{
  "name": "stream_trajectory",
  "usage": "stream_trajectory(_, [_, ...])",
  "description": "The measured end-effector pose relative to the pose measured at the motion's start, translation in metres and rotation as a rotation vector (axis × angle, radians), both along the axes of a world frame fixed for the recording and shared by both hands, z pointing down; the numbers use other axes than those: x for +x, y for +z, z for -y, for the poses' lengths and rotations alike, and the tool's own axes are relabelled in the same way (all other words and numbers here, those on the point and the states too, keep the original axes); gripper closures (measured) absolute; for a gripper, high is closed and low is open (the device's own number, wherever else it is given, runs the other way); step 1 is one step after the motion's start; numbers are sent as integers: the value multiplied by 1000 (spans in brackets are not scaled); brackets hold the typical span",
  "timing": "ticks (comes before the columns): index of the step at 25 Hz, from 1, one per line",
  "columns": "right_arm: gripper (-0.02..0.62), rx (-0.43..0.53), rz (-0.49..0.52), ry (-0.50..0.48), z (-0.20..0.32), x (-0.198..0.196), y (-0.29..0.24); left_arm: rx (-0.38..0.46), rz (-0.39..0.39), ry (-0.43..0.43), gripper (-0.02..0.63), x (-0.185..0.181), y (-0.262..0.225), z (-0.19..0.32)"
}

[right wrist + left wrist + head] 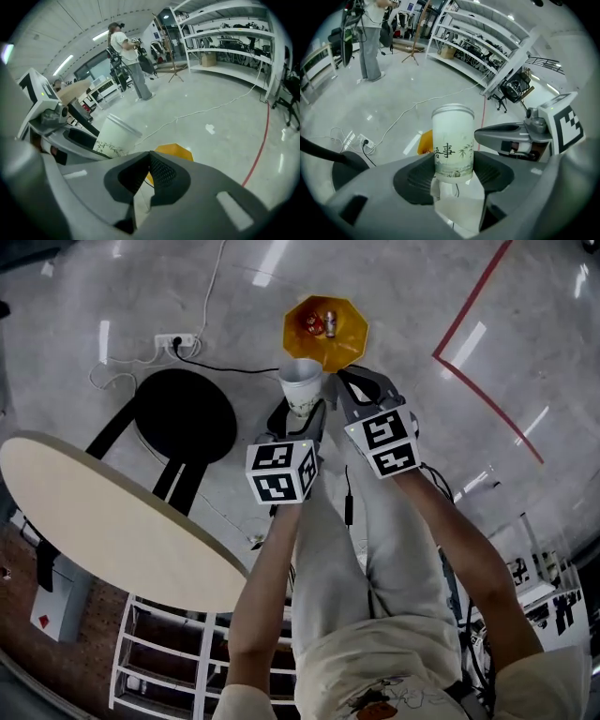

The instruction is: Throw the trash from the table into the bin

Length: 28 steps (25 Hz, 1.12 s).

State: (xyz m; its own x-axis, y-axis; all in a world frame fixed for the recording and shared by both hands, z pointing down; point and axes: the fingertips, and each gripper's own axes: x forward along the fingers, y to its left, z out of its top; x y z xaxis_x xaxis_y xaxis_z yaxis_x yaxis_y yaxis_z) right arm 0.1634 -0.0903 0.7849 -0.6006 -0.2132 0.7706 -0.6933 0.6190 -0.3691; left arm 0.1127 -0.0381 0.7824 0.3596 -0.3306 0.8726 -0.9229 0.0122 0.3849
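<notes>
Jaws of the left gripper (453, 174) were clamped on the upright paper cup (453, 140), while the right gripper (149, 176) was closed on nothing. Carrying was the step in hand: the cup hung well clear of the table (112, 512) edge, seemingly just short of the near rim of the orange bin (351, 341). The next move called for reaching past that rim and letting go. Open floor lay around the bin, and the black stool (185, 415) stood off to the left.

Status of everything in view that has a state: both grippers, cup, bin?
left gripper: shut on the paper cup.
paper cup: upright, gripped near its base, off the table.
right gripper: shut, nothing between its jaws.
orange bin: on the floor, open top, some trash inside.
</notes>
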Motion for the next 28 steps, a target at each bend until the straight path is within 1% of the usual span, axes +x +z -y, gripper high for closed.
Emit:
stream_trajectory(2, [589,-15,-20,0,3,1,39,-19,3,6,342,-2,38,5])
stream_trajectory(6, [589,-47,-52,7,3,3,106,-41,46,80,342,-8,110,12])
stream_trajectory(7, [589,-50,-53,6,3,3,118,-51,51,85,342,-8,125,13])
stream_trajectory(11, [588,-54,-64,1,6,10,159,-77,6,50,342,1,172,20])
stream_trajectory(16, [567,-64,-89,-24,9,19,195,-102,-19,86,341,15,204,17])
stream_trajectory(21, [561,-62,-101,-29,8,26,205,-127,-30,93,341,26,223,12])
stream_trajectory(23, [560,-68,-95,-25,6,24,205,-122,-21,115,337,28,230,15])
stream_trajectory(25, [560,-78,-82,-24,2,20,204,-112,11,143,331,27,233,18])
stream_trajectory(27, [560,-84,-74,-25,-2,19,203,-105,30,153,267,28,234,19])
stream_trajectory(28, [560,-85,-73,-28,-3,19,202,-106,29,151,246,30,233,19])
